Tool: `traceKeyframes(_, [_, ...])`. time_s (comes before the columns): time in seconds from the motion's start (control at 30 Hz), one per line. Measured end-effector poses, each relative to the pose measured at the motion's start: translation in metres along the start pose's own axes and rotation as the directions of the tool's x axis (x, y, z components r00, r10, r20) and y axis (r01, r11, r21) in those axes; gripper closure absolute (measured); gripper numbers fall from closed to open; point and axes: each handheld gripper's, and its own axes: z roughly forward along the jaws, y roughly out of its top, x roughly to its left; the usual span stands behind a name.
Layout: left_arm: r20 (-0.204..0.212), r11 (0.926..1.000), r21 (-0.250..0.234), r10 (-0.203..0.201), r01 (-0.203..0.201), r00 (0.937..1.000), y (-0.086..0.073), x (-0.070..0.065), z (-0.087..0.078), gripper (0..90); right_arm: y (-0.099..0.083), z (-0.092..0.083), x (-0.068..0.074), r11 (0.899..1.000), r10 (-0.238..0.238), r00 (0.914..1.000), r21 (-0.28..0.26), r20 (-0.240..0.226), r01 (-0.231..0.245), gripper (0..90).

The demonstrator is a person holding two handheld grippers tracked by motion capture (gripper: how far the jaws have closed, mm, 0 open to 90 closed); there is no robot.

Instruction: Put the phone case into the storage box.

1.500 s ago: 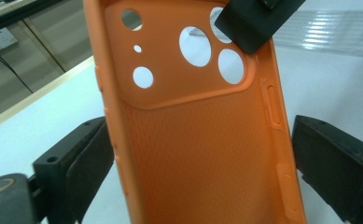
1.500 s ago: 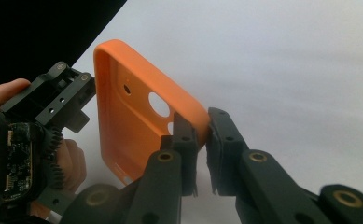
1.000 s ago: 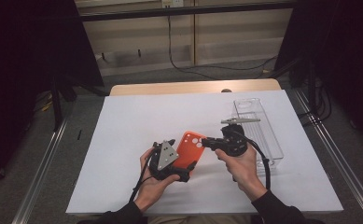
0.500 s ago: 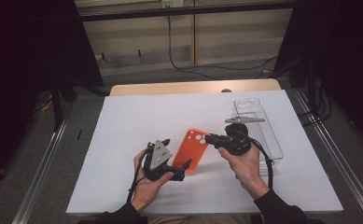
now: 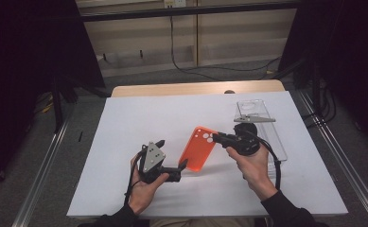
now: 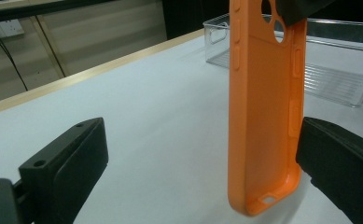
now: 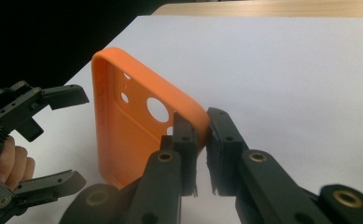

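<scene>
- My right gripper (image 7: pixel 201 140) was clamped on the rim of the orange phone case (image 7: pixel 132 126) at its camera-hole end, 1 jaw inside the shell and 1 outside.
- My left gripper (image 5: pixel 172 158) stood with its jaws wide apart and nothing pressed between them; 1 jaw sat just beside the case's lower side edge, whether touching I could not tell, and the other was well off to the far side.
- The case (image 5: pixel 199 148) hung tilted above the white table (image 5: pixel 125 118), between my 2 hands, its long axis running from the right gripper's jaws down toward the left gripper, hollow side facing the left.
- The left hand (image 5: pixel 144 189) was the nearer one to the free lower end, so I judged the coming move to be closing the left jaws across that end.
- A clear tray (image 5: pixel 262 127) lay behind my right hand (image 5: pixel 255 168), near the table's right edge.
- The table to the left and toward the far edge gave open room to swing the case.
</scene>
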Motion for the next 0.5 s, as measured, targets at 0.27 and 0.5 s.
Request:
traceKeyframes(0.27, [-0.015, 0.9986, -0.008, -0.053, 0.053, 0.9985, -0.001, 0.009, -0.004, 2.4, 0.004, -0.006, -0.004, 1.000, -0.004, 1.0000, -0.024, 0.002, 0.004, 82.8])
traceKeyframes(0.5, [-0.036, 0.9976, -0.015, -0.068, 0.067, 0.9971, -0.004, 0.015, -0.012, 2.2, 0.006, -0.012, -0.006, 0.999, -0.012, 0.9999, -0.046, 0.004, 0.012, 82.8])
